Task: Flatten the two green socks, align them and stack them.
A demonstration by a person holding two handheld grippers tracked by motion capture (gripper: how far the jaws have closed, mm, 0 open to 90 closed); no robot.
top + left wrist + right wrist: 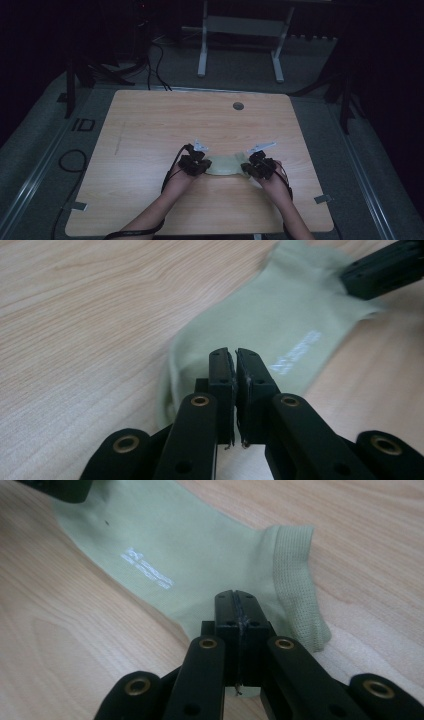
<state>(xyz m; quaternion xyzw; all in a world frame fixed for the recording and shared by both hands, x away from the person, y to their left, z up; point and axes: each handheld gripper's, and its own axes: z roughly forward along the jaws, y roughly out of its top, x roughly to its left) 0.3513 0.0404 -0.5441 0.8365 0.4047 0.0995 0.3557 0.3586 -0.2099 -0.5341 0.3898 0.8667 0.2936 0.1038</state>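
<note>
A pale green sock lies flat on the wooden table, near the front edge, between both hands. My left gripper rests at the sock's left end; in the left gripper view its jaws stand together over the sock with a hair-thin gap and no fabric seen between them. My right gripper is at the sock's right end. There the jaws are pressed flush just above the sock, beside its ribbed cuff. White lettering marks the sock.
A round cable hole sits in the table's far right part. A white stand is on the floor beyond the table, and cables lie on the floor at the left. The other gripper shows far off.
</note>
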